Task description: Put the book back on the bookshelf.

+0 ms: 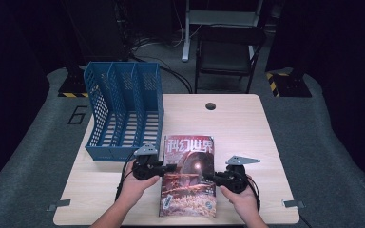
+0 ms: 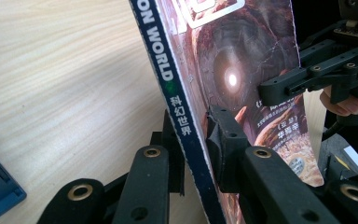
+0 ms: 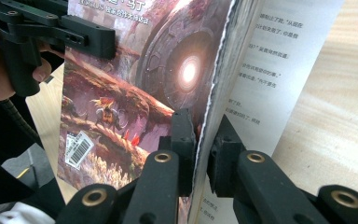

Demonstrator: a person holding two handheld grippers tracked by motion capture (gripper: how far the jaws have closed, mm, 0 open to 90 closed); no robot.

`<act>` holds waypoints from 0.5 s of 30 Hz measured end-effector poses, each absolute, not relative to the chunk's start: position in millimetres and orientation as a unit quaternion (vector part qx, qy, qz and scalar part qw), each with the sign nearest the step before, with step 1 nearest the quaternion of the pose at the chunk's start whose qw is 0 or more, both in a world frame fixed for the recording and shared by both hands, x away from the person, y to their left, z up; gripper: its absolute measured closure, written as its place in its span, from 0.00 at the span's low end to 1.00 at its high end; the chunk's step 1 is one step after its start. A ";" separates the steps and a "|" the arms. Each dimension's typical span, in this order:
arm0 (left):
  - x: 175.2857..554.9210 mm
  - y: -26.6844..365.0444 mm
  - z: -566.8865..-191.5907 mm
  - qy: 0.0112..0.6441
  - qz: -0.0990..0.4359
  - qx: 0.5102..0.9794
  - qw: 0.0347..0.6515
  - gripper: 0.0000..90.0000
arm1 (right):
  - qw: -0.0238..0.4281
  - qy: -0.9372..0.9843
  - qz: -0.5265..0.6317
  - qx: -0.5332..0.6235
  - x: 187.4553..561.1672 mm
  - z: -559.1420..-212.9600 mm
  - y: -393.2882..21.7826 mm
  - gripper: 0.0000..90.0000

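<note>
Paper is what you are handling: a thin glossy magazine with a reddish science-fiction cover and a dark blue spine (image 1: 188, 175), lying near the front edge of the pale wooden table (image 1: 247, 123), just right of the blue plastic three-slot file rack (image 1: 123, 111). You are gripping it from both sides. Your left gripper (image 1: 167, 167) is pinching the spine edge, its jaws nearly closed with the spine between the pads, as the left gripper view shows (image 2: 193, 140). Your right gripper (image 1: 210, 176) is clamping the open page edge; in the right gripper view (image 3: 200, 140) its jaws are almost together on the cover and pages, while one loose inner page is fanning away on the far side of that grip.

I judge it light but floppy: it is likely to sag between your two holds, and the slick cover may be sliding under the pads. The spine is the stiffest place to take it, so be relying on the left hold. The page side is tearing-prone; consider gathering every leaf before lifting.
</note>
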State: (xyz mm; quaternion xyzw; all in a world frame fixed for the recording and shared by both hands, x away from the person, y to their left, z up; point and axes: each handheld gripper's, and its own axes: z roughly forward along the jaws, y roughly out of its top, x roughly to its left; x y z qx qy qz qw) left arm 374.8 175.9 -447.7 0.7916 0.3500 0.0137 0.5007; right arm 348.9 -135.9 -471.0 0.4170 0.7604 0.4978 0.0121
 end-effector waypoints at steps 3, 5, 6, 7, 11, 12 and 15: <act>375.2 176.8 -445.3 0.346 0.015 0.791 0.504 0.87 | 0.026 0.761 0.501 0.412 347.4 -468.5 -134.8 0.92; 375.5 178.1 -443.2 0.343 0.016 0.791 0.507 0.87 | 0.032 0.760 0.503 0.409 346.0 -466.1 -134.6 0.93; 375.7 179.2 -441.1 0.337 0.017 0.794 0.507 0.88 | 0.041 0.760 0.507 0.405 345.8 -464.9 -134.8 0.93; 375.9 179.4 -440.0 0.333 0.019 0.794 0.509 0.88 | 0.047 0.758 0.510 0.403 344.9 -462.8 -134.6 0.94; 373.4 180.1 -431.2 0.319 0.039 0.797 0.511 0.89 | 0.071 0.756 0.518 0.393 341.6 -456.0 -134.2 0.95; 372.4 180.0 -429.7 0.319 0.039 0.797 0.512 0.89 | 0.078 0.754 0.523 0.389 340.0 -454.0 -133.6 0.95; 371.2 181.2 -425.4 0.315 0.045 0.795 0.517 0.90 | 0.102 0.756 0.524 0.378 337.0 -449.8 -132.9 0.95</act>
